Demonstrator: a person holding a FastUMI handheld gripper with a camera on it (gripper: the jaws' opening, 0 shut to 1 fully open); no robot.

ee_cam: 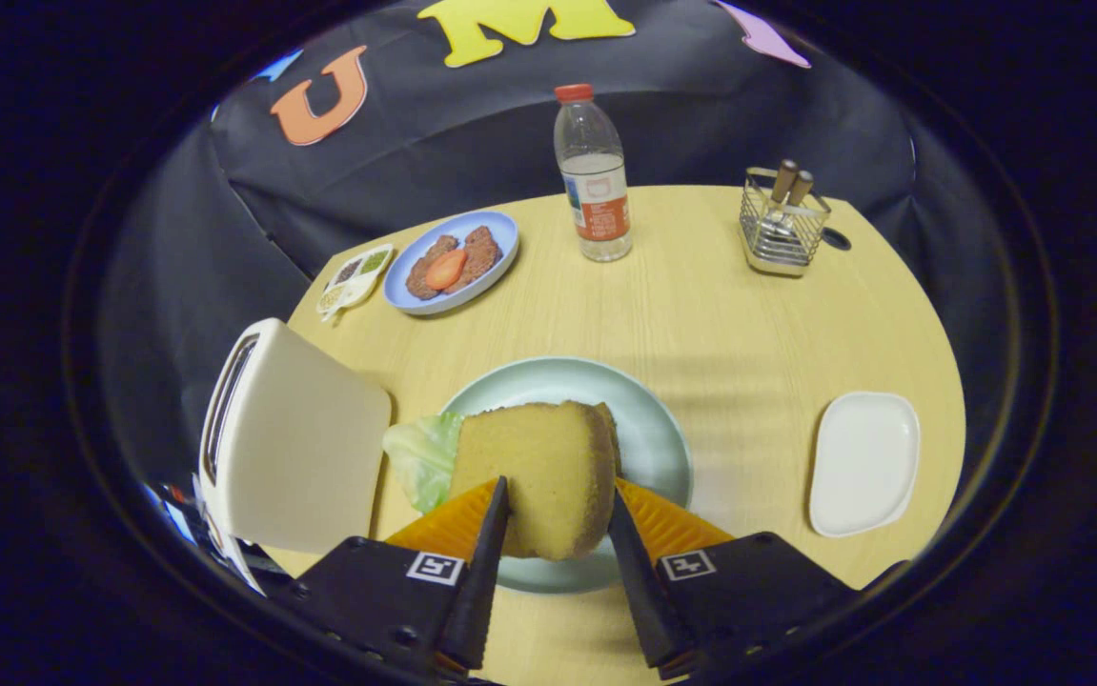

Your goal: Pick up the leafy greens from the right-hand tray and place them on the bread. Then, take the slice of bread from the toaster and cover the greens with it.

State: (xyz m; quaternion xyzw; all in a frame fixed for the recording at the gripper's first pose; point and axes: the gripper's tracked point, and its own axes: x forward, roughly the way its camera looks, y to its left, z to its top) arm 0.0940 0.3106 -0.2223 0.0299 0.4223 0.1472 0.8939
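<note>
My gripper is shut on a thick slice of bread. One finger lies on the slice's broad face and the other against its crust side. The slice hangs tilted over the pale green plate. A light green leaf pokes out from under the slice toward the toaster. A sliver of another bread slice shows behind the held one; the rest of it is hidden. The white toaster stands just beside the plate, its slot looking dark.
A white tray lies on the wooden table to the right of the plate. Farther back are a blue plate with patties and a tomato slice, a small seasoning dish, a water bottle and a wire cutlery holder.
</note>
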